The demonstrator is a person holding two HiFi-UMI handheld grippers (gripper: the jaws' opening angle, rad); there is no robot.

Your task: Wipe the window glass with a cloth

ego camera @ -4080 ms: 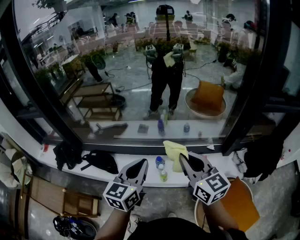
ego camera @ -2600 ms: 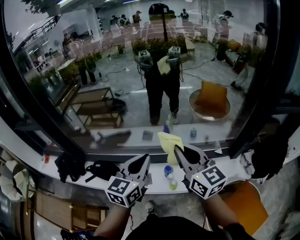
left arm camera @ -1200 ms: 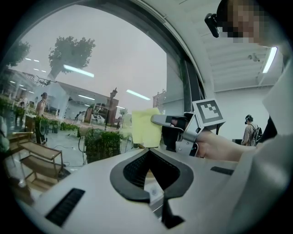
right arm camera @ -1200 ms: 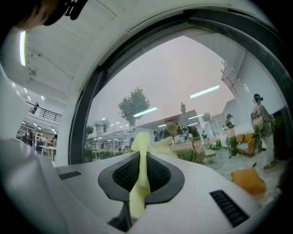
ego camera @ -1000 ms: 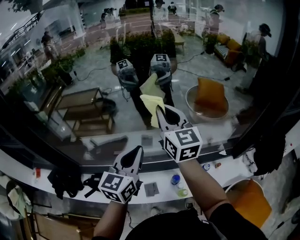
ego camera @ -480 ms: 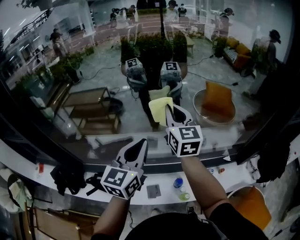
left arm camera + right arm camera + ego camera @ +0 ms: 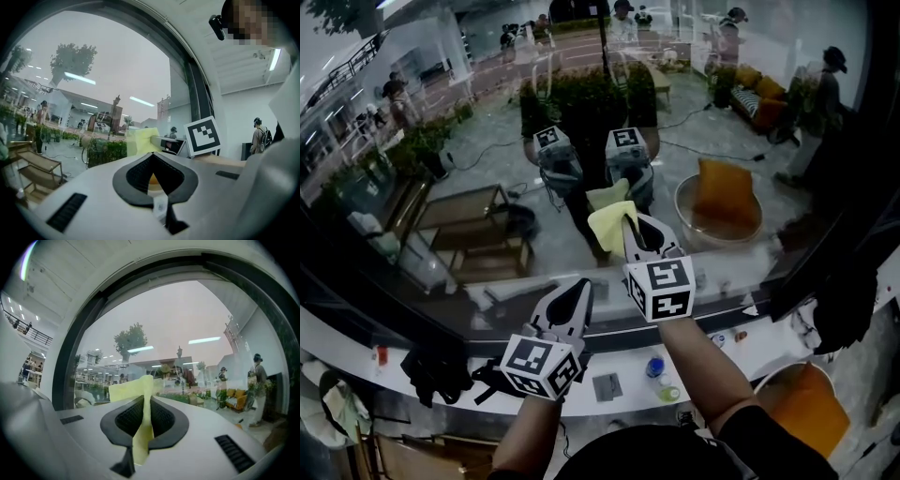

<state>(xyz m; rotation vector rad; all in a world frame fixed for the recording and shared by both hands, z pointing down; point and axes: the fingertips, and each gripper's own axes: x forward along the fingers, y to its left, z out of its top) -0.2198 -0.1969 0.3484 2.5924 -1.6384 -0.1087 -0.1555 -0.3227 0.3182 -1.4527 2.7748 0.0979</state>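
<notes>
The right tool point(image 7: 629, 223) is pressed together on a yellow cloth point(image 7: 607, 225). In the right gripper view the cloth runs as a thin band down between the two jaws. Its free part stands up past the tips, toward the glass point(image 7: 469, 141). The left tool point(image 7: 580, 287) is also pressed together, but I see nothing pinched in it. It hangs lower and to the left of the right one, with its tips pointing at the dark bottom frame point(image 7: 441, 323) of the window.

The important relation is cloth to glass. The glass lies straight ahead of the right tool, and the cloth is the foremost thing on that tool, so it should meet the pane before the tips do. In the head view the cloth and its reflection point(image 7: 606, 195) are very near each other, almost joined. I judge from this that the cloth is at the pane or just in front of it, but I cannot tell if it really touches. The long axis of the tool points into the glass, slightly upward.

The right hand is clearly the nearer one and the one to do the wiping. The next move probably asks for a light push forward and then a sideways stroke, keeping the hard tips off the pane.
</notes>
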